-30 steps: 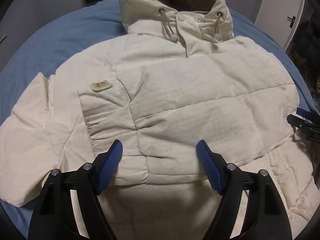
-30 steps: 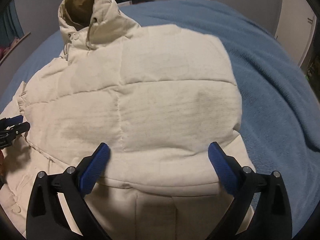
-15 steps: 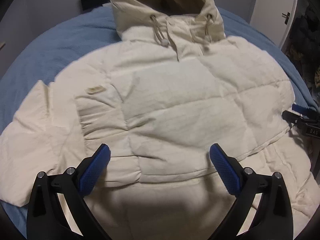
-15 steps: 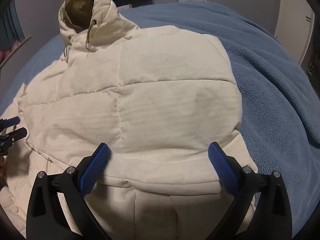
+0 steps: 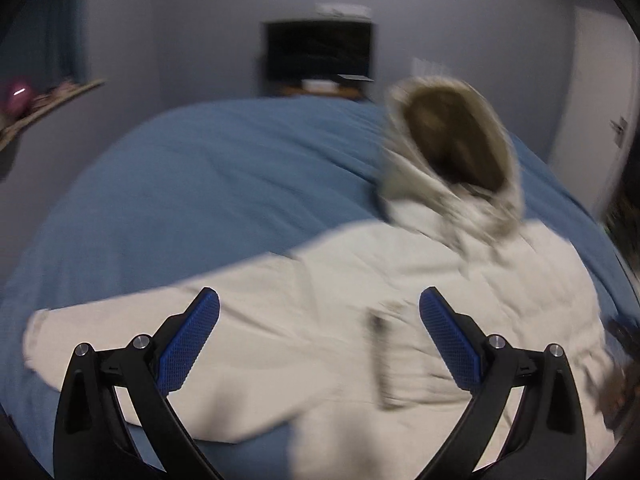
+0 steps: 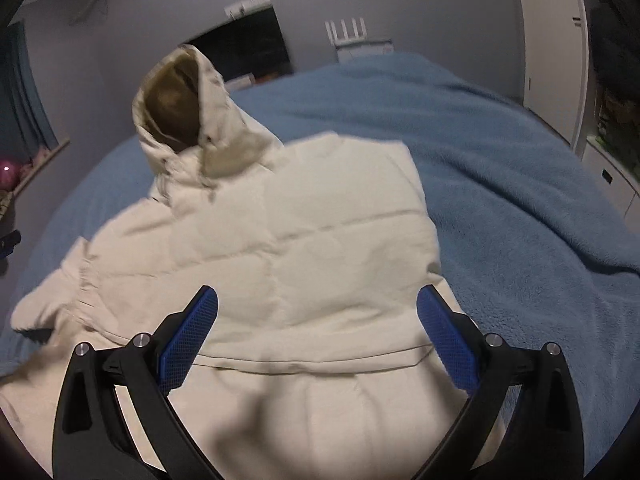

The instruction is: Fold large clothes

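A cream padded hooded jacket [image 6: 304, 248] lies front-up on a blue blanket-covered bed [image 6: 520, 208], its brown-lined hood [image 6: 176, 100] standing up at the far end. Both sleeves are folded across the body. In the blurred left wrist view the jacket [image 5: 460, 300] fills the right half, hood [image 5: 456, 140] beyond, a sleeve [image 5: 132, 328] spread to the left. My left gripper [image 5: 319, 312] is open and empty above the jacket's left part. My right gripper [image 6: 317, 310] is open and empty above the jacket's lower body.
The blue bed [image 5: 192, 200] extends left of the jacket. A dark TV [image 5: 320, 56] stands on the far wall. A shelf with a pink object [image 5: 18, 94] is at the left. A white door and wardrobe [image 6: 552, 52] are at the right.
My left gripper has swung left and tilted up, so the jacket now sits to the right in its view. My right gripper has risen and pulled back slightly. Both stay open.
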`<state>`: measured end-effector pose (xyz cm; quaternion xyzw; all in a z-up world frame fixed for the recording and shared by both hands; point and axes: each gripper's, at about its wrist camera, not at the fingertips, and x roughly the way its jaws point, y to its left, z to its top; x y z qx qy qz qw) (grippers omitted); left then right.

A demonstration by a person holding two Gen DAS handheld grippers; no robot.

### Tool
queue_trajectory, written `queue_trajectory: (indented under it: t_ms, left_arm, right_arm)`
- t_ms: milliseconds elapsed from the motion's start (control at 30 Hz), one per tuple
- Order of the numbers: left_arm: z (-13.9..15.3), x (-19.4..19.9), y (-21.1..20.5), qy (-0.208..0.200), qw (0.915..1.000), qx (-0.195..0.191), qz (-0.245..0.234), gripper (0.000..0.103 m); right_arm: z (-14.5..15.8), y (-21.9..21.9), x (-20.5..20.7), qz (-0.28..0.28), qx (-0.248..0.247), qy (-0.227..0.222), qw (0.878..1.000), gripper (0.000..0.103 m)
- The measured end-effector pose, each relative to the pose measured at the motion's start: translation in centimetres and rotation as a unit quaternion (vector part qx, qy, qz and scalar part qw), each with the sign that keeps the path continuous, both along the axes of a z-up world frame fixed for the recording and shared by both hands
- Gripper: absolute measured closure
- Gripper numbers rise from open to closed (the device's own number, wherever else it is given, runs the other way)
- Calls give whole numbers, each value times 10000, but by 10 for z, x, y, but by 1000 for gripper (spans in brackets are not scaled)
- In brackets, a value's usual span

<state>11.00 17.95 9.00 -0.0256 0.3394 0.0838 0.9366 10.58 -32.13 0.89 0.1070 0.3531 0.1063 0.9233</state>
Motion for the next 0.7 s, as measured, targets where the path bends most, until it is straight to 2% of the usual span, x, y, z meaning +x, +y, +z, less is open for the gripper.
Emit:
queue_trajectory:
  t_ms: [100, 200, 267, 400, 600, 633, 700]
  left_arm:
    - [0, -4, 44, 132, 9977, -51, 668, 7]
    - [-21, -11, 93, 639, 9876, -247, 1416, 7]
    - [-32, -19, 114, 773, 9820, -317, 1696, 7]
    - [-59, -34, 154, 1065, 9636, -909, 2279, 7]
    - [-94, -49, 198, 1677, 9257, -1523, 3029, 7]
    - [-100, -53, 203, 1779, 9174, -1660, 3149, 7]
    - [-109, -59, 211, 1856, 9087, -1932, 3202, 7]
  right_arm:
    - [20, 14, -13, 175, 104, -218, 9996, 7]
    - [33, 31, -24, 347, 191, -302, 9988, 7]
    - [37, 45, -30, 461, 169, -286, 9984, 7]
    - [39, 65, -43, 612, -15, -229, 9979, 7]
    - [37, 86, -59, 802, -404, -267, 9956, 7]
    - [36, 88, -61, 821, -444, -258, 9953, 7]
    - [35, 93, -62, 843, -500, -239, 9949, 7]
